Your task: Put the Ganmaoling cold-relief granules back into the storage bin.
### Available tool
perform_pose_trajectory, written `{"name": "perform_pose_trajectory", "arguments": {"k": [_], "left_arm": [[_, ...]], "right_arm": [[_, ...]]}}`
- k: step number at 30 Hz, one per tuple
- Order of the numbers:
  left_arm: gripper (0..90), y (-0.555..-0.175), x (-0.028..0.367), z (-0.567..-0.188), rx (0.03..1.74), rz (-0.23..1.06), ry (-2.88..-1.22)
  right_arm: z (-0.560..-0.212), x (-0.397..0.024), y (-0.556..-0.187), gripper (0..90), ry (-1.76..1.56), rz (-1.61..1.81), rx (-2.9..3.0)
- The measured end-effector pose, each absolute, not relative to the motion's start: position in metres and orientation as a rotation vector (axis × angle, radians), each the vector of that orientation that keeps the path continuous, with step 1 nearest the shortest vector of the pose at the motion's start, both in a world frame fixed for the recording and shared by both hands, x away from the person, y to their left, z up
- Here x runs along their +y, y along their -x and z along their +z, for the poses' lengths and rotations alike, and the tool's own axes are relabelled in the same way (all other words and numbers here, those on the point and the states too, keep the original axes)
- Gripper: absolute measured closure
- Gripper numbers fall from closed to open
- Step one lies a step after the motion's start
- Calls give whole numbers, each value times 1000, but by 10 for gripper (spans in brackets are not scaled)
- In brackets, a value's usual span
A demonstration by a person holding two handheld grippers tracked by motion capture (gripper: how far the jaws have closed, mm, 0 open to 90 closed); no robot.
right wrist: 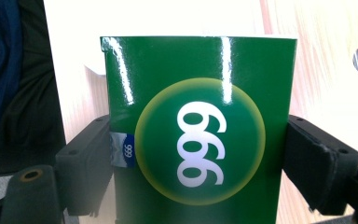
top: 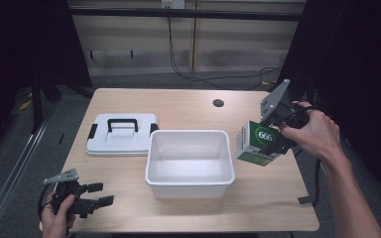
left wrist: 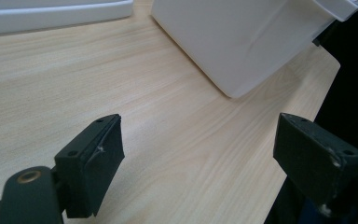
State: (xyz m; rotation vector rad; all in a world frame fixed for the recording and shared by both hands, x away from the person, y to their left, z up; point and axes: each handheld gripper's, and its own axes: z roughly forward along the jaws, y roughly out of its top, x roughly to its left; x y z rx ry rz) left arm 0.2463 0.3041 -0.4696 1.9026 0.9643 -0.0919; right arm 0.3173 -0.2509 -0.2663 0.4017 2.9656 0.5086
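Observation:
A green box (top: 259, 144) marked "666" hangs in the air just right of the white bin (top: 189, 186), above the table. My right gripper (top: 278, 141) is shut on it; in the right gripper view both jaws press the sides of the green box (right wrist: 200, 135). My left gripper (top: 101, 194) rests open at the table's front left corner, nothing between its jaws. In the left gripper view the open left gripper (left wrist: 200, 161) sits over bare wood, with a corner of the white bin (left wrist: 242, 42) ahead.
The bin's white lid (top: 121, 135) with a black handle and black clips lies flat to the left of the bin. A round cable hole (top: 218, 103) is in the table's far side. Cables run on the floor beyond.

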Motion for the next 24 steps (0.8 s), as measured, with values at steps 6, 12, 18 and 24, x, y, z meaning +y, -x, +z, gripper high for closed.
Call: {"name": "perform_pose_trajectory", "arguments": {"k": [6, 12, 18, 24], "left_arm": [[160, -246, 304, -470, 964, -92, -1903], [160, -246, 305, -469, 960, -90, -1901], [160, -246, 305, -469, 958, -88, -1903], [160, -246, 304, -469, 960, -90, -1902]], "right_arm": [[-263, -238, -321, 164, -372, 515, 2976], [-256, -225, -325, 164, -365, 521, 2976], [-251, -216, -327, 164, -334, 530, 2990], [-250, -203, -333, 164, -305, 527, 3009]]}}
